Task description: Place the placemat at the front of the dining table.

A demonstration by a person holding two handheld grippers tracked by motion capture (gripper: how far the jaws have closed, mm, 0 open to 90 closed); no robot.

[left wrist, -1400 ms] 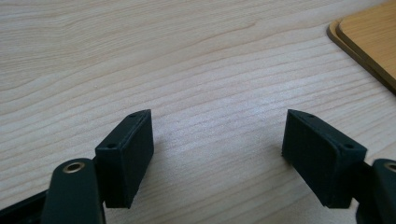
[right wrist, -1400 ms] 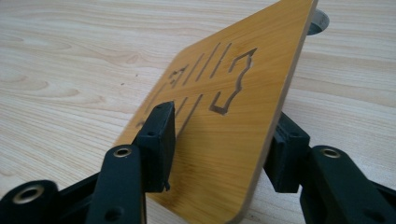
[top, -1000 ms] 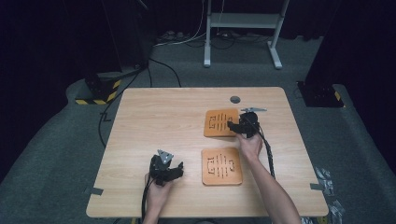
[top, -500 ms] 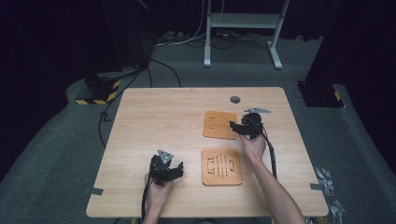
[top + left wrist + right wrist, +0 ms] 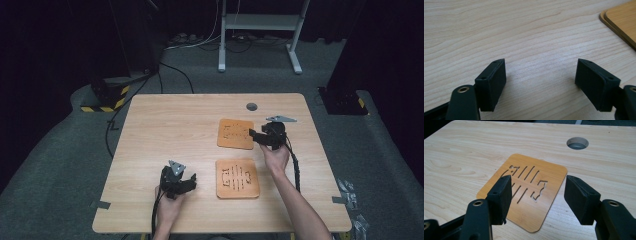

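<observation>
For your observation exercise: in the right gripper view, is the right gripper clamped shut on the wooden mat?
No. The right gripper stands open above the wooden mat.

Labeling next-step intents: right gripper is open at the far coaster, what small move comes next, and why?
Probably ease the right gripper forward and down over the far coaster's near edge, then shut. Its jaws stand open above that edge, gripping nothing, and the coaster lies flat on the table.

Seen from the high view, the wooden surface [image 5: 190, 130] is evenly and brightly lit from above while the room around it falls to near black, and the picture is soft and a little grainy. Both gripper views are sharper, with pale glare on the wood grain and faint shadows under the black tongs.
</observation>
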